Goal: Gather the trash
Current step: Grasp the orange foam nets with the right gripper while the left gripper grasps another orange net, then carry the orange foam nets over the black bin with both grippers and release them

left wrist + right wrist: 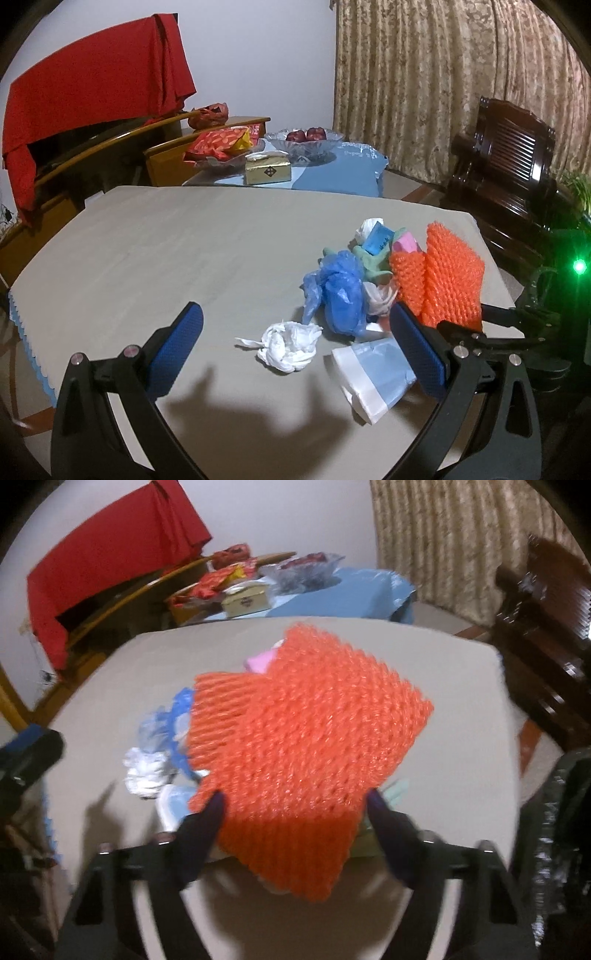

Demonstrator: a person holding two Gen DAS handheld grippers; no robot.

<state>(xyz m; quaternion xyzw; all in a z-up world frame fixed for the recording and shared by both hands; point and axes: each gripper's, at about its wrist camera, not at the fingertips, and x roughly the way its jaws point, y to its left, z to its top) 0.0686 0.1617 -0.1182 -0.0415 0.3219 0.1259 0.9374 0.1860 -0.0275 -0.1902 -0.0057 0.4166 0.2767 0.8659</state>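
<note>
A pile of trash lies on the grey table (155,251): a crumpled white tissue (290,345), a blue plastic bag (338,291), a pale blue and white wrapper (376,373), a blue packet (380,238) and a pink piece (404,243). My left gripper (295,369) is open, its fingers on either side of the tissue and wrapper, just above the table. My right gripper (295,823) is shut on the orange foam net (306,738), which stands up above the pile; the net also shows in the left wrist view (448,275). The right wrist view is blurred.
Behind the table stands a lower table with a blue cloth (332,173), a gold tissue box (267,171), a glass fruit bowl (304,142) and red snack bags (218,144). A dark wooden chair (506,173) stands at the right, a red cloth (92,96) at the left.
</note>
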